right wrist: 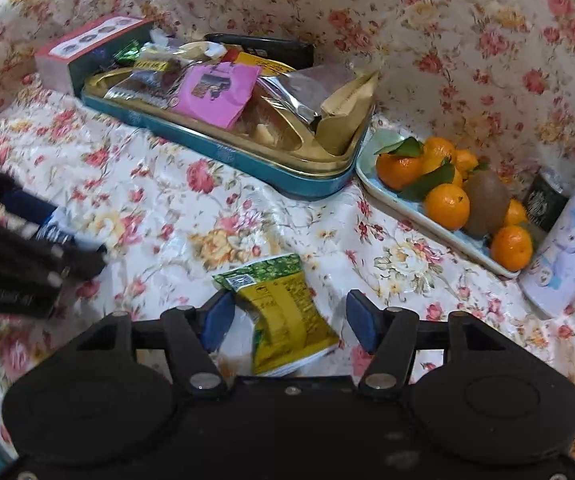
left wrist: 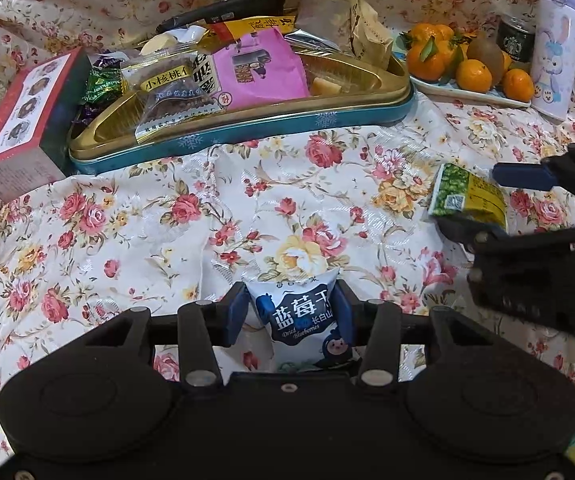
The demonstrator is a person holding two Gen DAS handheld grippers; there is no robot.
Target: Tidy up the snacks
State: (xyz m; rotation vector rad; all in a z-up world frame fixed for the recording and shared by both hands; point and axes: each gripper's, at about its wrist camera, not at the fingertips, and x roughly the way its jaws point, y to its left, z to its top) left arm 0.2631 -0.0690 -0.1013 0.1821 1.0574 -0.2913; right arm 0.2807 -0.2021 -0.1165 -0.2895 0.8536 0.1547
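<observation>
down front, one dried blueberry packet (left wrist: pixel 301 326) stands on the floral cloth (left wrist: pixel 159 216), clamped between the blue pads of the left gripper (left wrist: pixel 289 312). one green and yellow snack packet (right wrist: pixel 283 312) lies on the same cloth to the right of the blueberry packet, between the fingers of the right gripper (right wrist: pixel 291 316), whose jaws stand apart: the left pad is just beside the packet, the right pad clear of it. beyond the blueberry packet sits one teal tin with a gold tray (left wrist: pixel 247 136), heaped with wrapped snacks, among them one pink packet (left wrist: pixel 259 68) and one clear walnut cake wrapper (left wrist: pixel 171 92). one red-edged box (left wrist: pixel 27 120) leans on the tin's left end. right of the tin, one pale plate (right wrist: pixel 415 204) holds tangerines (right wrist: pixel 447 206), at least five, and one kiwi (right wrist: pixel 485 208). past the plate stand one dark starbucks jar (left wrist: pixel 515 40) and one lilac rabbit flask (left wrist: pixel 555 44).
</observation>
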